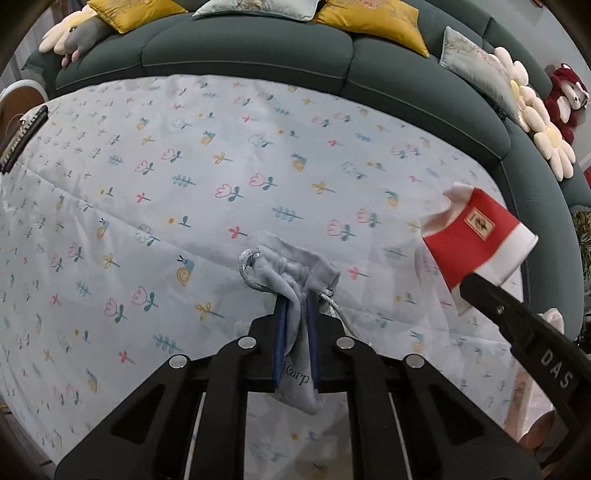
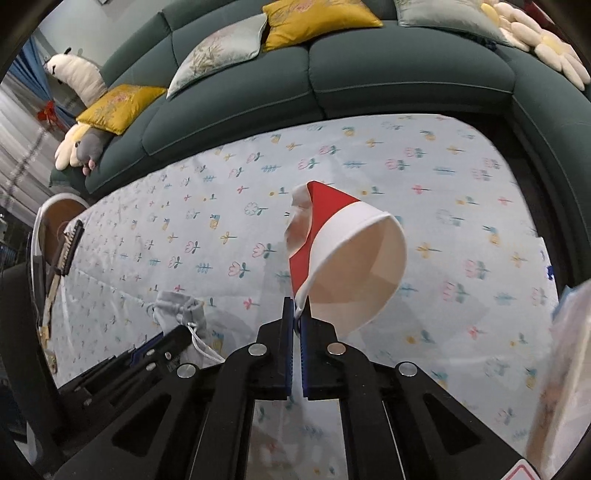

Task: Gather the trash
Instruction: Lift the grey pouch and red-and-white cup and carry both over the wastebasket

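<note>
Lying partly out of sight: the lower end of the grey drawstring pouch [image 1: 291, 291], which hangs behind the left gripper's [image 1: 295, 299] frame, with its printed lettering cut off so that only "Carp" reads. In the left wrist view the right gripper [image 1: 476, 280] shows only as a black finger marked "DAS"; its tip is covered by the cup. A pale, blurred object at the far right edge of the right wrist view cannot be identified.

Left gripper: blue-padded fingers closed on the pouch's gathered neck, cloth bunched between them, silver cord looping out on either side of the tips.

Right gripper [image 2: 296, 314]: fingers nearly together, pinching the wall of a crumpled red-and-white paper cup [image 2: 347, 258] at its rim. The cup juts forward and right of the tips, mouth toward the camera, held above the flower-print tablecloth [image 2: 184, 229].

Beyond both grippers: dark green sofa [image 1: 258, 51] with yellow cushions [image 1: 369, 22].
</note>
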Demonstrator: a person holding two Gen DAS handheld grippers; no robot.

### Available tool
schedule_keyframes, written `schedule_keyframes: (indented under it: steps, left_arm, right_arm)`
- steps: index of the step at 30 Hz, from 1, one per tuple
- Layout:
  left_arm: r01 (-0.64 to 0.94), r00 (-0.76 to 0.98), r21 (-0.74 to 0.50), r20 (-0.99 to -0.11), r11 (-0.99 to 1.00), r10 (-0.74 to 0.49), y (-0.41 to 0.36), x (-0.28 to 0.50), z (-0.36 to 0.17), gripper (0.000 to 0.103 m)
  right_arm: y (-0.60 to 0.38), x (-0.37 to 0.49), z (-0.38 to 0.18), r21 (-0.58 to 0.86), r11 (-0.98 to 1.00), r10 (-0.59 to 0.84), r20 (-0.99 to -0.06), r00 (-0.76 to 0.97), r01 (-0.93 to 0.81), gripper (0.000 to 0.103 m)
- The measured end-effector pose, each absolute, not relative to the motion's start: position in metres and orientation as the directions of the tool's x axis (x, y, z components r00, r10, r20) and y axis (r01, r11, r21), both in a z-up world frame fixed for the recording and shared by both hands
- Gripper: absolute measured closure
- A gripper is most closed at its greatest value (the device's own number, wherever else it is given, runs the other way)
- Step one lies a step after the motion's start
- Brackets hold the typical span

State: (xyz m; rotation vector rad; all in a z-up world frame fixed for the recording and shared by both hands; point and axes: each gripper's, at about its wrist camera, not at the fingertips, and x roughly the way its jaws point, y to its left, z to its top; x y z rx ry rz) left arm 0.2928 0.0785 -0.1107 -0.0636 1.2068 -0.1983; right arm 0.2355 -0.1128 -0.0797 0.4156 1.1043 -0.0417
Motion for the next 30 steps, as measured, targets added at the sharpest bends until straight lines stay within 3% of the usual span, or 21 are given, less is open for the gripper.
schedule_keyframes:
  steps: [19, 30]
  left_arm:
    - [0.354, 0.424, -0.148, -0.855, 0.923, -0.300, -0.059, 0.187, -0.001, 0.093]
    - [0.531, 0.406, -0.113, -0.836, 0.840, -0.369, -0.158, 0.103, 0.024, 0.093]
  right_arm:
    - [-0.225, 0.092, 0.020, 0.327, 0.875, 0.042, -0.786, 0.616, 0.357, 0.100]
    - [-0.299, -0.005, 0.039, 0.336, 0.824, -0.058, -0.751, 0.658, 0.456, 0.100]
